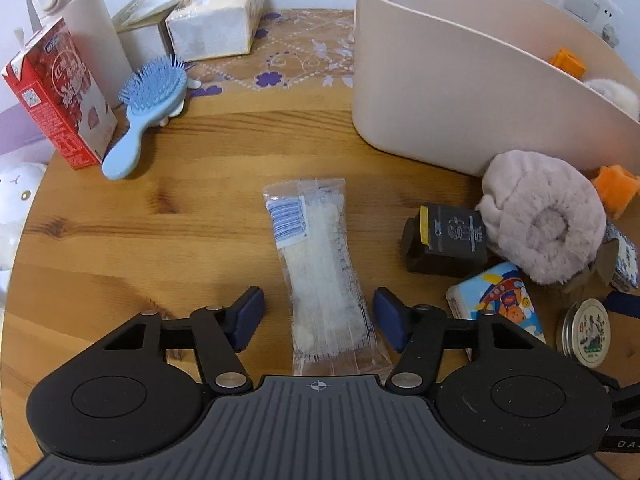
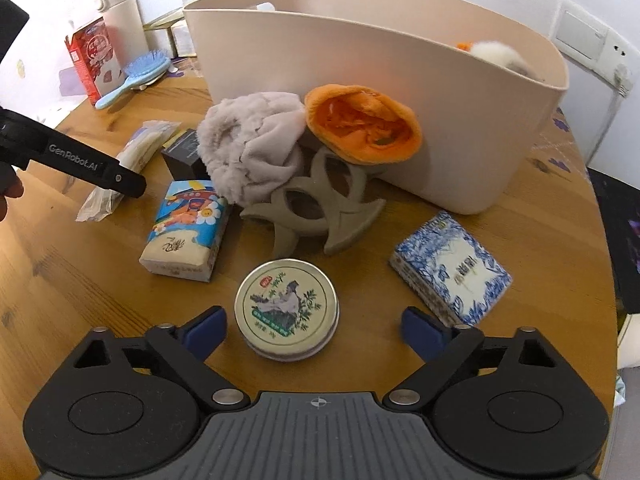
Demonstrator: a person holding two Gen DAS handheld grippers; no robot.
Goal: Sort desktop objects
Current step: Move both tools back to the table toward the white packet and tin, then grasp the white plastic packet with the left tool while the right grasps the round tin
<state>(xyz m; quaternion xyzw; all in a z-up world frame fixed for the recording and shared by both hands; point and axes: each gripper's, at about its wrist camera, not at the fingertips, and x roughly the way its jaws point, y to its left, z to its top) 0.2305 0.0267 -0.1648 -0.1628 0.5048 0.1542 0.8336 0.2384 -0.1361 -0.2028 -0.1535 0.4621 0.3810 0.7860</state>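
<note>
Left wrist view: the left gripper (image 1: 319, 320) tilts down, jaws apart astride a clear snack packet (image 1: 320, 268) pointing toward 12 o'clock. The right gripper (image 2: 314, 330) gapes around a round tin (image 2: 286, 309).

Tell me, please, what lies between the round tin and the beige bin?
In the right wrist view, a grey cut-out trivet lies between the round tin and the beige bin, with an orange plush piece resting above it.

In the right wrist view, at about nine o'clock, the black arm of the left gripper (image 2: 132, 184) bears the white lettering "GenRobot.AI". In the left wrist view, at about four o'clock, the letters "DA" show on a black part at the picture's edge. The print on the red carton (image 1: 56, 96), the round tin (image 2: 287, 309) and the blue-and-white box (image 2: 452, 266) is too small or blurred to read.
</note>
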